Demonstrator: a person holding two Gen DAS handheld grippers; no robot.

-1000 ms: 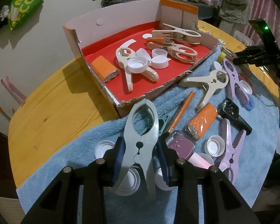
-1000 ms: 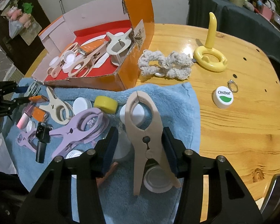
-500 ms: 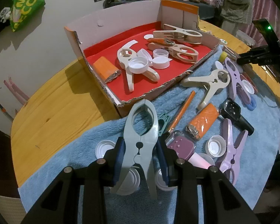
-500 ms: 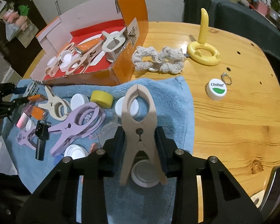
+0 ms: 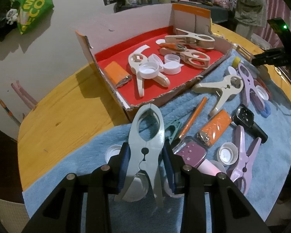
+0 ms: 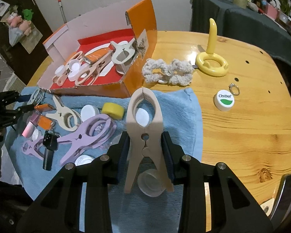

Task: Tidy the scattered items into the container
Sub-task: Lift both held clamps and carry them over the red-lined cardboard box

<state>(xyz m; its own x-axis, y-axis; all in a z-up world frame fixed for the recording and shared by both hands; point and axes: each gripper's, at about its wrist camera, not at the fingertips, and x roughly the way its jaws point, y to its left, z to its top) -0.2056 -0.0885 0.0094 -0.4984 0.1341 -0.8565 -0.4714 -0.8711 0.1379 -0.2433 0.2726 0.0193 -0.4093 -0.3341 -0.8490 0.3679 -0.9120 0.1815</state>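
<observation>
Over the blue fleece towel, two clips held.
My left gripper clamps a pale grey-green plastic clip; my right gripper clamps a beige plastic clip.

A round wooden table carries everything. A blue towel lies flat on its near part. Behind the towel, an open cardboard box with a red bottom stands on the wood. On the bare wood to the right lie a cream knitted piece, a yellow ring stand, a white cap with green print and a small metal ring.
</observation>
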